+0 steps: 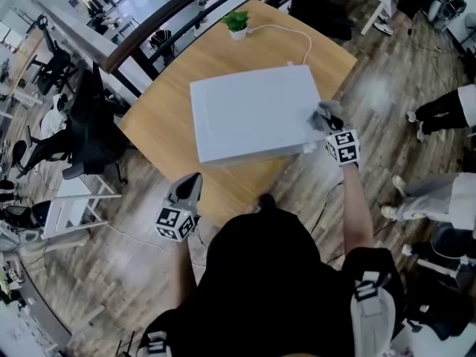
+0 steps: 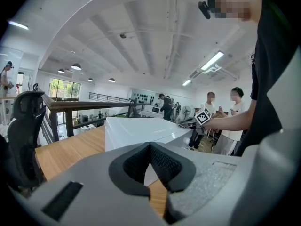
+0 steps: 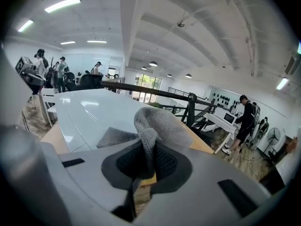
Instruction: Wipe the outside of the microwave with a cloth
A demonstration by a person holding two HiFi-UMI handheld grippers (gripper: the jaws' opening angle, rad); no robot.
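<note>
The white microwave (image 1: 253,114) stands on a round wooden table (image 1: 160,136), with its flat top facing me. My right gripper (image 1: 329,125) is at the microwave's near right corner, shut on a grey knitted cloth (image 1: 322,114) that lies on the top edge there. In the right gripper view the cloth (image 3: 160,121) bunches up from between the jaws of the right gripper (image 3: 148,157) onto the microwave top (image 3: 89,109). My left gripper (image 1: 192,181) hangs over the table's front edge, apart from the microwave. It is shut and empty (image 2: 150,147), facing the microwave (image 2: 136,128).
A small potted plant (image 1: 236,22) and a white cable (image 1: 294,32) sit behind the microwave. Black office chairs (image 1: 89,125) and a white stool (image 1: 67,207) stand at the left. People (image 1: 446,110) stand at the right. A dark railing (image 1: 171,13) runs behind the table.
</note>
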